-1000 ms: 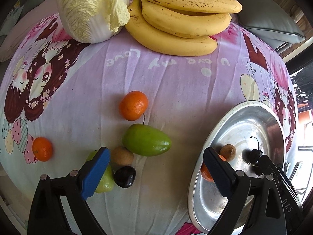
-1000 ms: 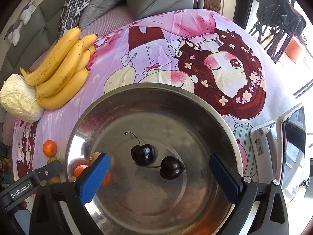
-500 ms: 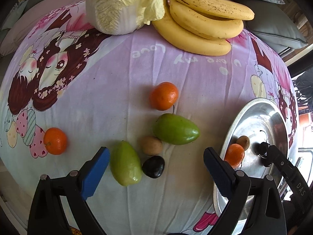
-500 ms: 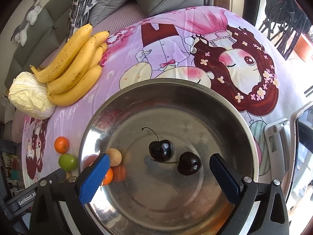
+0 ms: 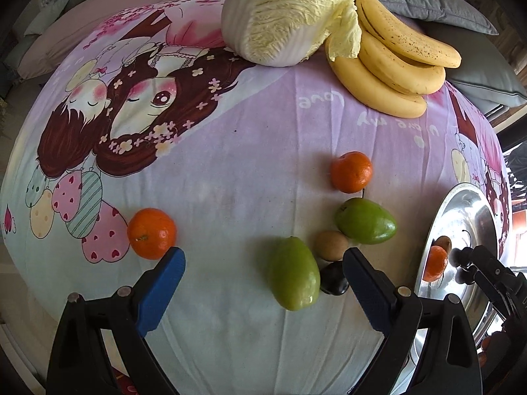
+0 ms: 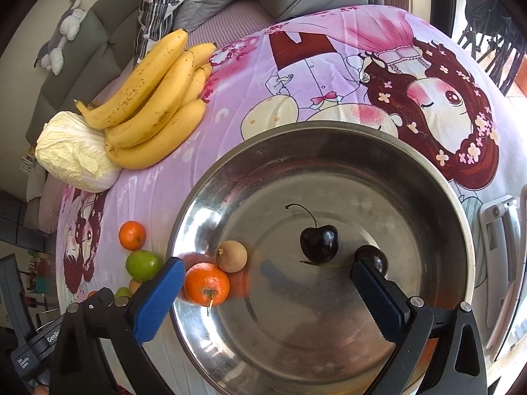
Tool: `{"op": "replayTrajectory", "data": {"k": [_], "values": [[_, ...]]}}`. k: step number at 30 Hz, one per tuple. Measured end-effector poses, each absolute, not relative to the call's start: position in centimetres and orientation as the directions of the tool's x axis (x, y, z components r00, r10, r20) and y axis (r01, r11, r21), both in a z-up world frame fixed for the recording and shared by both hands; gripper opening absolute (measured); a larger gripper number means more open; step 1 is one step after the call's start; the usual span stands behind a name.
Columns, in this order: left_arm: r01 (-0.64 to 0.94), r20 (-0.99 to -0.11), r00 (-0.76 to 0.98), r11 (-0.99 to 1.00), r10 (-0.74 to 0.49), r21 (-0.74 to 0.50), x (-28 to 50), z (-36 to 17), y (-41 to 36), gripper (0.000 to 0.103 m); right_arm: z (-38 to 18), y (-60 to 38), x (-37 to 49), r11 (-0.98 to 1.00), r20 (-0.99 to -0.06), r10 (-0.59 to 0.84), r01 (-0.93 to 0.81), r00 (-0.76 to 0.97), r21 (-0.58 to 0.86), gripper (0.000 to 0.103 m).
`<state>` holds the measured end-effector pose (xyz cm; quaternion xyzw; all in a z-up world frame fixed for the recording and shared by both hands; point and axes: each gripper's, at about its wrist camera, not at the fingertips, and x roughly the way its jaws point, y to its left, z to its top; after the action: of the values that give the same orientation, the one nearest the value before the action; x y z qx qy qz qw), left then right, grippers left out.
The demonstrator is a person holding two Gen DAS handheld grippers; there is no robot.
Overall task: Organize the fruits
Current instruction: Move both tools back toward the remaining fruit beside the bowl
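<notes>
My left gripper [image 5: 263, 263] is spread wide and holds nothing, hovering low over the cloth-covered tabletop [image 5: 230, 151]. Between its blue pads lies a green mango [image 5: 293, 273], with a dark plum [image 5: 334, 283] touching it just beside the right pad. A small brown fruit [image 5: 331, 245] sits right behind the plum, touching a second green mango [image 5: 365, 220]. Just beyond that one is an orange [image 5: 351, 171], and another orange [image 5: 152, 233] lies just past my left pad. At the far edge are a cabbage [image 5: 286, 13] and a bunch of bananas [image 5: 395, 62], touching each other.

My right gripper [image 6: 266, 273] is also wide apart and empty, held above the steel bowl [image 6: 329, 138]. Inside the bowl, a dark cherry [image 6: 318, 243] with its stem up sits between my pads, and a second cherry [image 6: 372, 258] is partly hidden behind the right pad. An orange [image 6: 206, 283] and a small brown fruit [image 6: 231, 256] lie touching at the bowl's left wall, near my left pad.
</notes>
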<state>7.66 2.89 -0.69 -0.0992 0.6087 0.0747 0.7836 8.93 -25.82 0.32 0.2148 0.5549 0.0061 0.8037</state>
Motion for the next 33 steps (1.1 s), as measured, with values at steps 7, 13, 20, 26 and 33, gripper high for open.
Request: {"op": "replayTrajectory", "data": {"k": [7, 13, 20, 26, 33], "values": [[-0.222, -0.967, 0.254, 0.972, -0.016, -0.074, 8.6, -1.1, 3.9, 0.096, 0.4, -24.6, 9.0, 0.927, -0.894, 0.216, 0.206, 0.392, 0.315, 0.103], [-0.194, -0.963, 0.266, 0.976, -0.049, -0.103, 8.6, -0.5, 4.9, 0.096, 1.8, -23.1, 8.6, 0.926, -0.861, 0.254, 0.146, 0.441, 0.348, 0.103], [-0.212, -0.955, 0.286, 0.966, -0.08, -0.144, 8.6, 0.5, 7.1, 0.096, 3.0, -19.2, 8.4, 0.942, -0.853, 0.278, 0.047, 0.442, 0.332, 0.103], [-0.251, -0.953, 0.283, 0.951, -0.108, -0.182, 8.5, 0.0, 10.0, 0.096, 3.4, -15.1, 8.1, 0.955, -0.857, 0.285, -0.049, 0.431, 0.292, 0.102], [-0.285, -0.948, 0.293, 0.935, -0.123, -0.209, 8.0, -0.4, 11.8, 0.096, 3.5, -11.1, 7.6, 0.955, -0.86, 0.298, -0.126, 0.415, 0.27, 0.083]]}}
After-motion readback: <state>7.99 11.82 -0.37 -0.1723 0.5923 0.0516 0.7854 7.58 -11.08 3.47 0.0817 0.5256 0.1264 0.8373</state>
